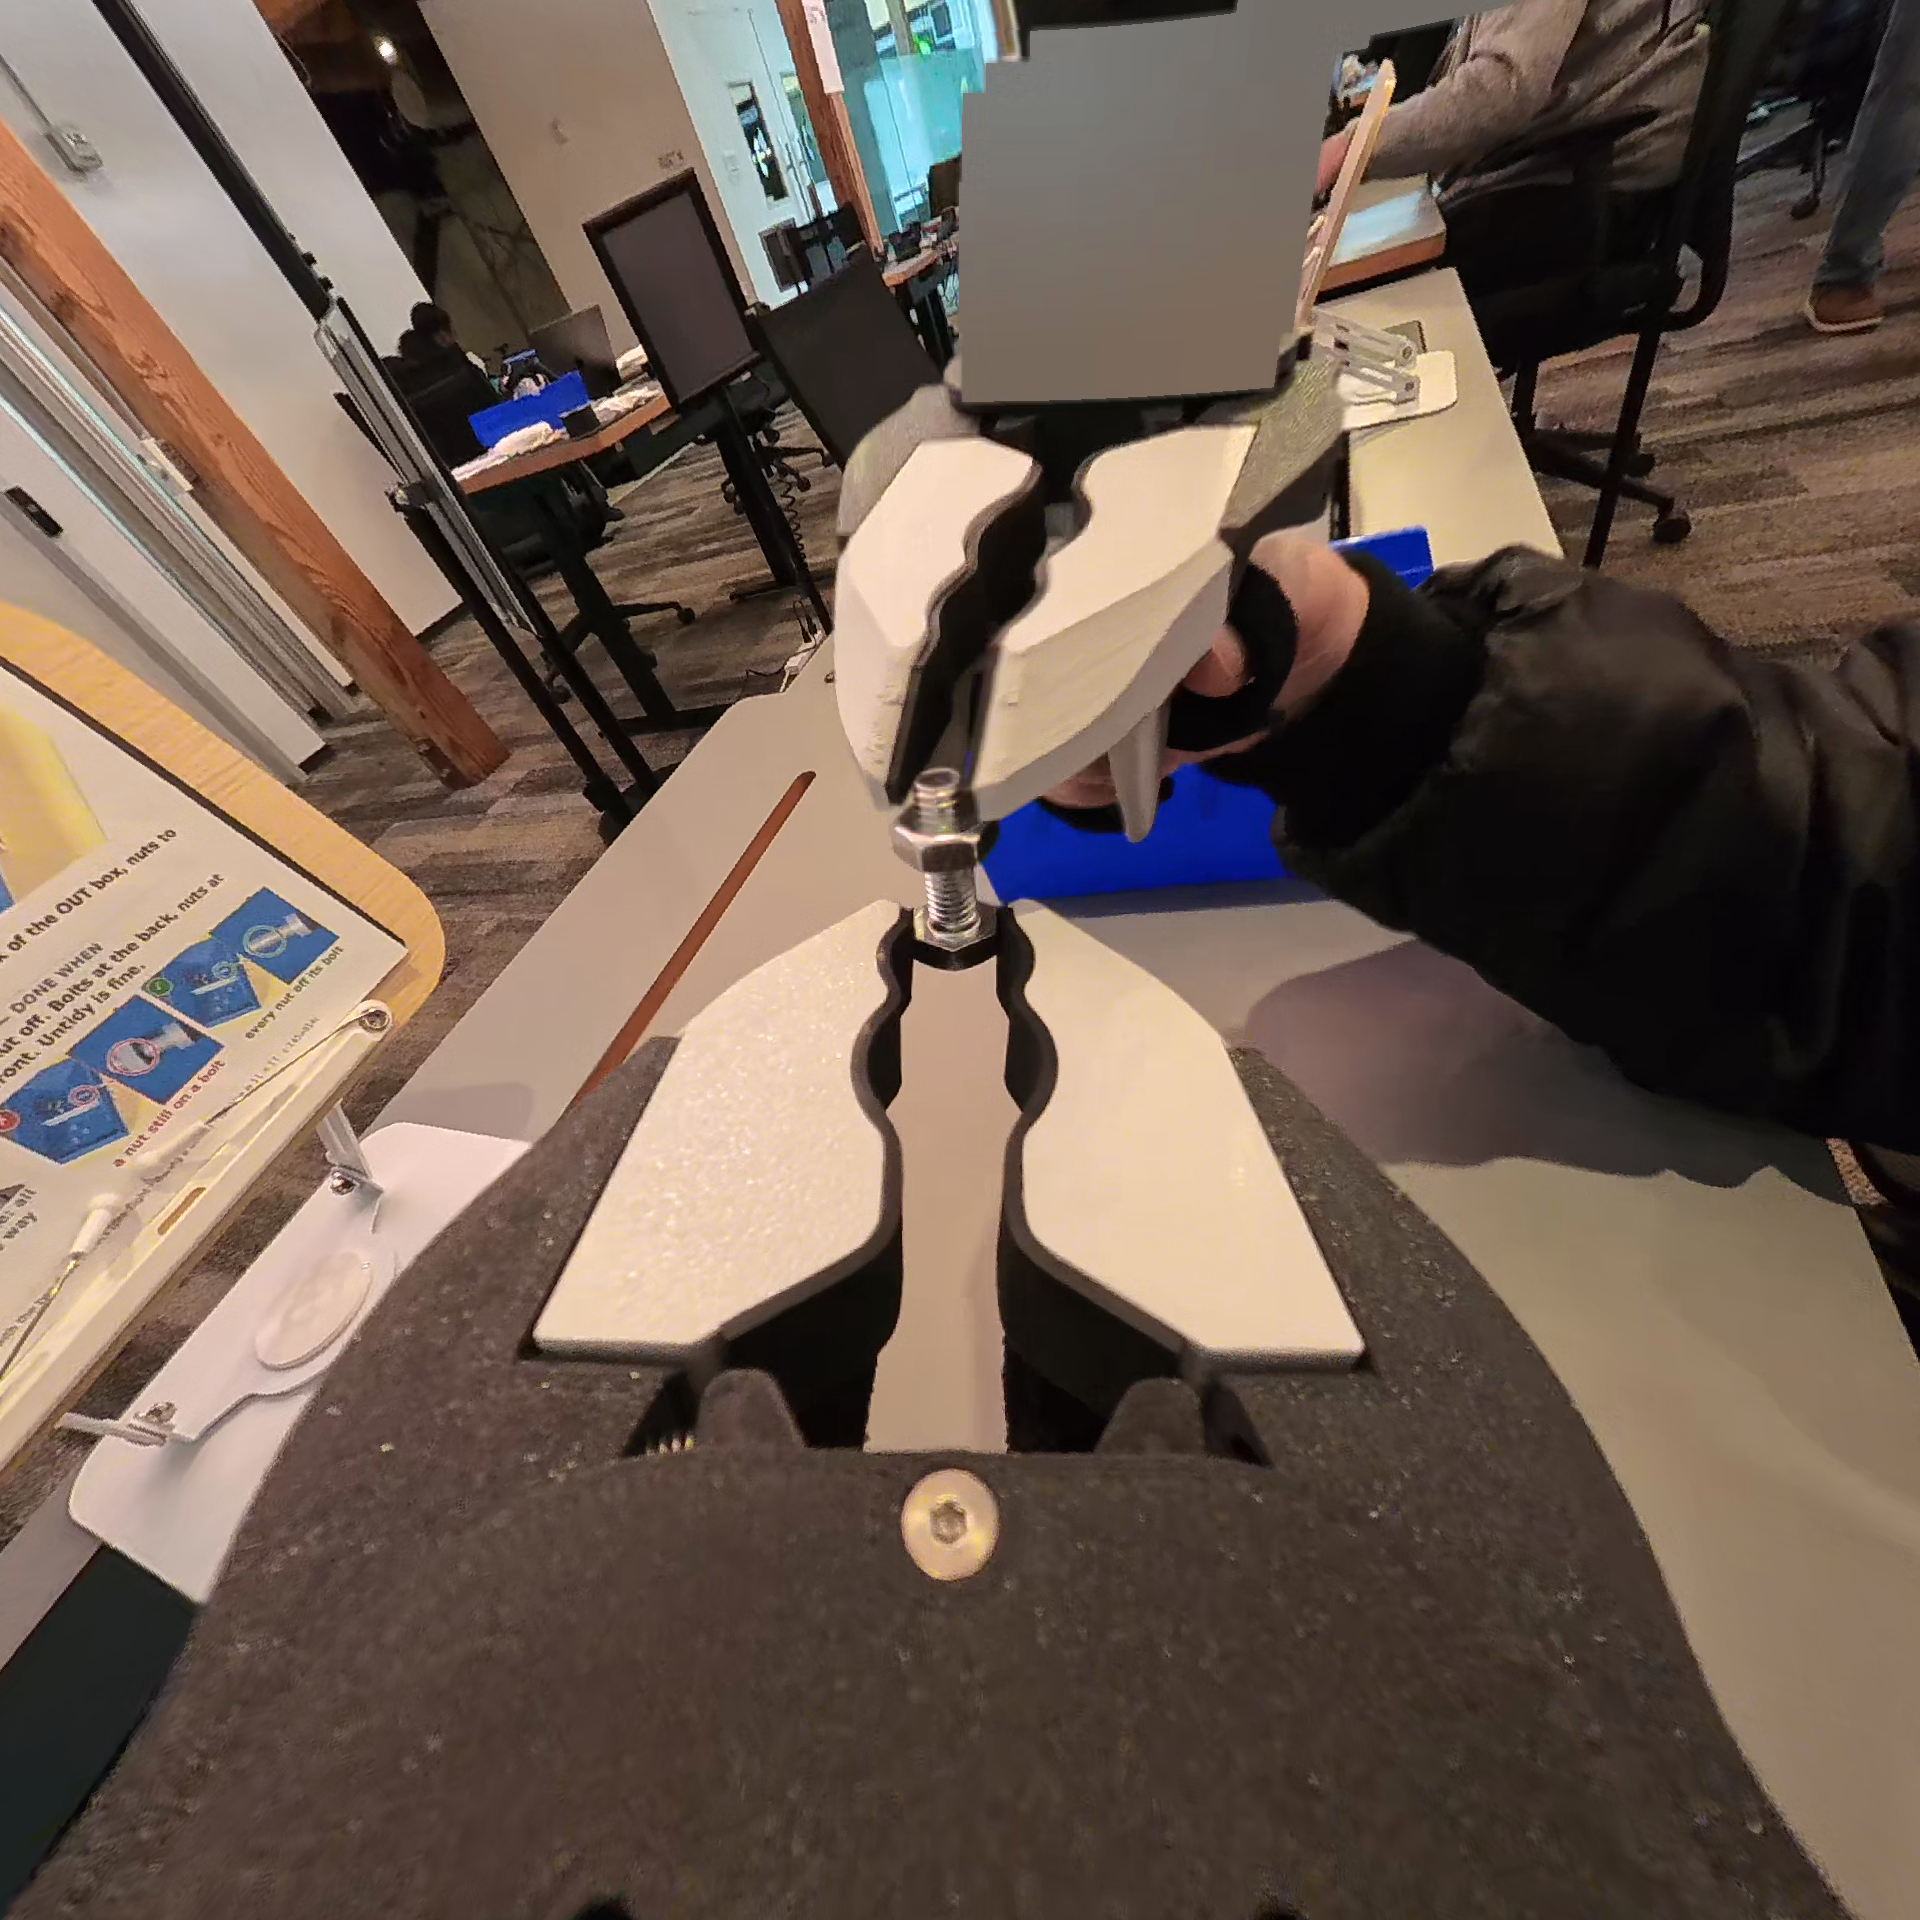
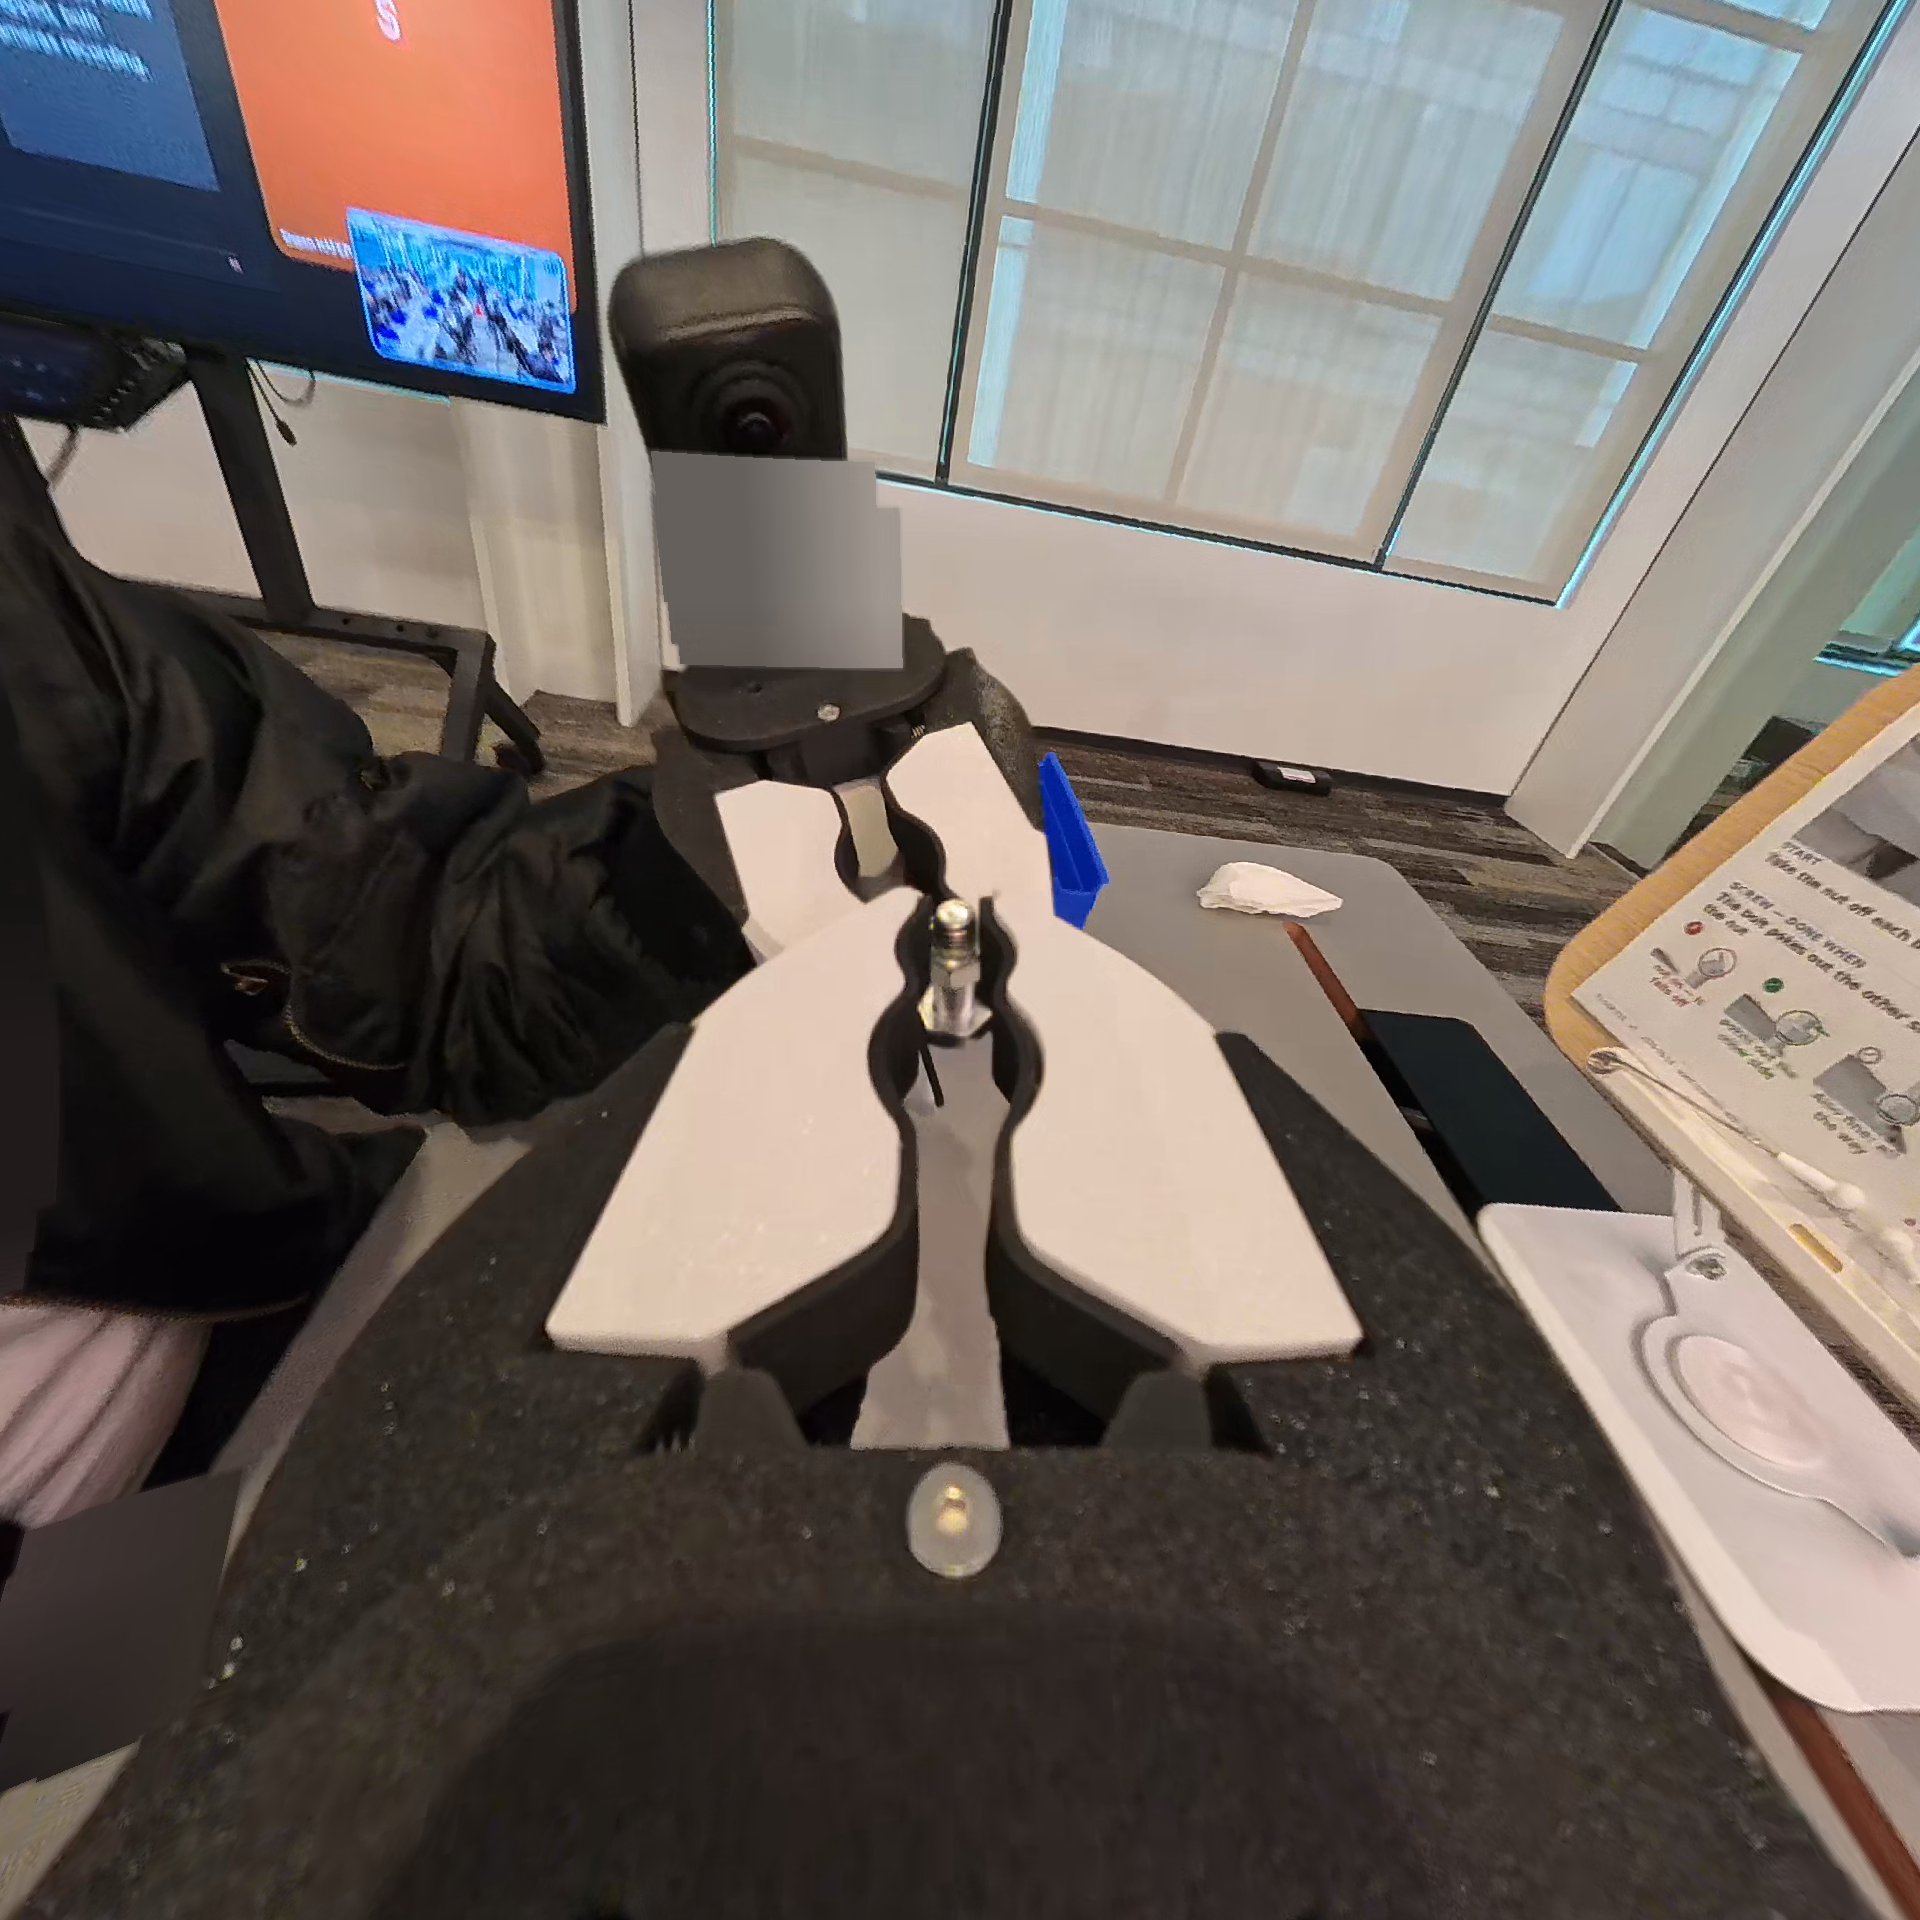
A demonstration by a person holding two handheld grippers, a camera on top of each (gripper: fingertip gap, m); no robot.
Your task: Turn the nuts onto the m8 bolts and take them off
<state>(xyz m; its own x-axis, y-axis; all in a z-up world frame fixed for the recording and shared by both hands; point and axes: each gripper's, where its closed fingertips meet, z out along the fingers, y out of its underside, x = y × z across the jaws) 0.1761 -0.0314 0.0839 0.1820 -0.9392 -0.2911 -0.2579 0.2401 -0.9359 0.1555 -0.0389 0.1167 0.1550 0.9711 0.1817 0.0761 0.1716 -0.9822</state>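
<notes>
A silver bolt (image 1: 948, 896) is held in the air between both grippers, above the grey table (image 1: 1558, 1299). My left gripper (image 1: 951, 935) is shut on the bolt's hex head at its fingertips. A hex nut (image 1: 933, 844) sits on the thread near the far end. My right gripper (image 1: 940, 781) comes down from above and is shut on the threaded end just past the nut. In the right wrist view the bolt (image 2: 948, 1000) and nut (image 2: 951, 971) lie between my right gripper's (image 2: 951, 920) pads. The left gripper's fingers (image 2: 966, 821) show behind them, with their tips hidden.
A blue bin (image 1: 1143, 862) stands on the table behind the grippers and also shows in the right wrist view (image 2: 1070, 842). An instruction board on a white stand (image 1: 156, 997) is at the left. A crumpled white tissue (image 2: 1268, 891) lies on the table. A person's black sleeve (image 1: 1558, 779) reaches in from the right. Left and right tips are no more than a few centimetres apart.
</notes>
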